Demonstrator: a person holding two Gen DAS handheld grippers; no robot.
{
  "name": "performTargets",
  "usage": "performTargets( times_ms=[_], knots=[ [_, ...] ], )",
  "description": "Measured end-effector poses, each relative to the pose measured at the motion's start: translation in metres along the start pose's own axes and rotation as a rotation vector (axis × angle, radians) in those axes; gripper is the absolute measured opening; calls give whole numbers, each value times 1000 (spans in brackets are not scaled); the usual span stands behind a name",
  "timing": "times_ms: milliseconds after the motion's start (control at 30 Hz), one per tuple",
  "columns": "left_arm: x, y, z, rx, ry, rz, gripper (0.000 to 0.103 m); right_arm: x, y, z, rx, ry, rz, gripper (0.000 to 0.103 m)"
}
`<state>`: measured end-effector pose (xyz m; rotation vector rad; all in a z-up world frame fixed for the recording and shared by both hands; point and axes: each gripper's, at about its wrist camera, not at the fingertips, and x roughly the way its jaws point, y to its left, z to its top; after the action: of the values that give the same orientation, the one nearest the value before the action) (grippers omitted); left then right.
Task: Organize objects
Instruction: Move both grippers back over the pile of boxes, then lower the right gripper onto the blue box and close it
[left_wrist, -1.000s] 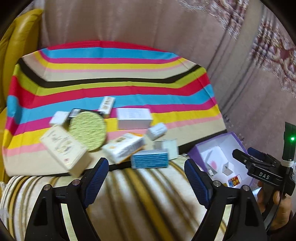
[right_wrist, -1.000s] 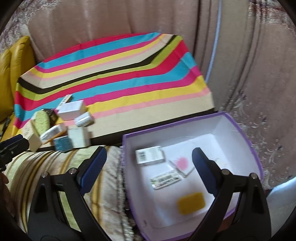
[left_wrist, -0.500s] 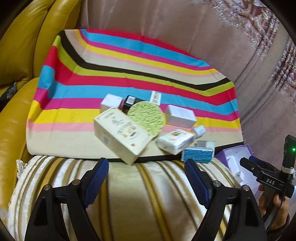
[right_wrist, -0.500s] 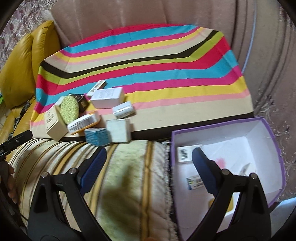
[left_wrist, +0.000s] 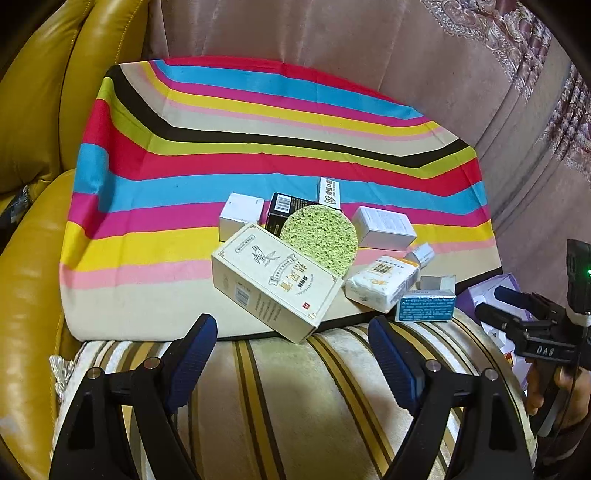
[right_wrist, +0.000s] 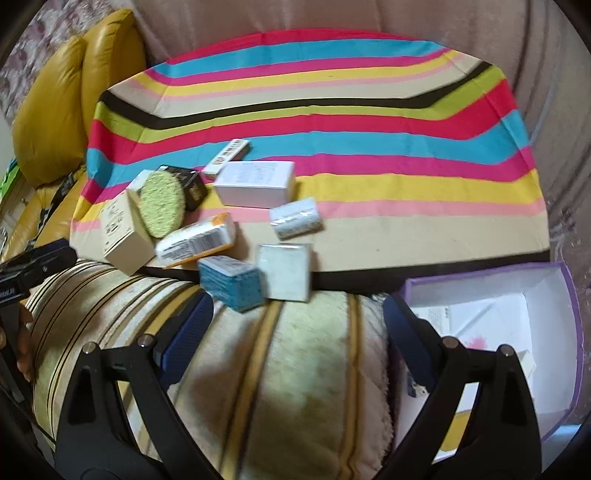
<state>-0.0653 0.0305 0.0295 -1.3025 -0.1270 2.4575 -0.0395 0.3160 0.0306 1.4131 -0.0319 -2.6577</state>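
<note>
Several small boxes lie in a cluster on a striped cloth (left_wrist: 258, 122): a large cream box (left_wrist: 275, 282), a round green sponge (left_wrist: 319, 236), a white-orange pack (left_wrist: 382, 282), a blue box (left_wrist: 424, 310), white boxes (left_wrist: 384, 227). My left gripper (left_wrist: 291, 354) is open and empty, just in front of the cream box. My right gripper (right_wrist: 297, 334) is open and empty, near the blue box (right_wrist: 231, 282) and a pale square box (right_wrist: 286, 271). A purple box (right_wrist: 535, 332) with a white inside holds a few small items at the right.
A yellow leather sofa (left_wrist: 33, 147) stands at the left. A cream cushion with gold stripes (left_wrist: 295, 398) lies under both grippers. Pink curtains (left_wrist: 332, 44) hang behind. The right gripper's body (left_wrist: 535, 332) shows at the right edge of the left wrist view.
Both grippers have swung left. The left view now centres on the box cluster; the right view has left the purple box and now faces the blue box. Both stay open.
</note>
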Motion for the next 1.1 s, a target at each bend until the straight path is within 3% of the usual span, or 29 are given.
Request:
performTargets(
  times_ms=[333,567,933,1100],
  knots=[
    [1,-8,1,37,-7,-55,85,27,34,6,-135,57,52,95],
    [2,-5,1,19,-8,-69,85,49,37,9,-131,116,127,92],
    [3,-5,1,5,-12,-86,85,56,56,8,-194,139,210,62],
    [2,-4,1,-6,-14,-88,85,59,67,9,-233,149,242,61]
  ],
)
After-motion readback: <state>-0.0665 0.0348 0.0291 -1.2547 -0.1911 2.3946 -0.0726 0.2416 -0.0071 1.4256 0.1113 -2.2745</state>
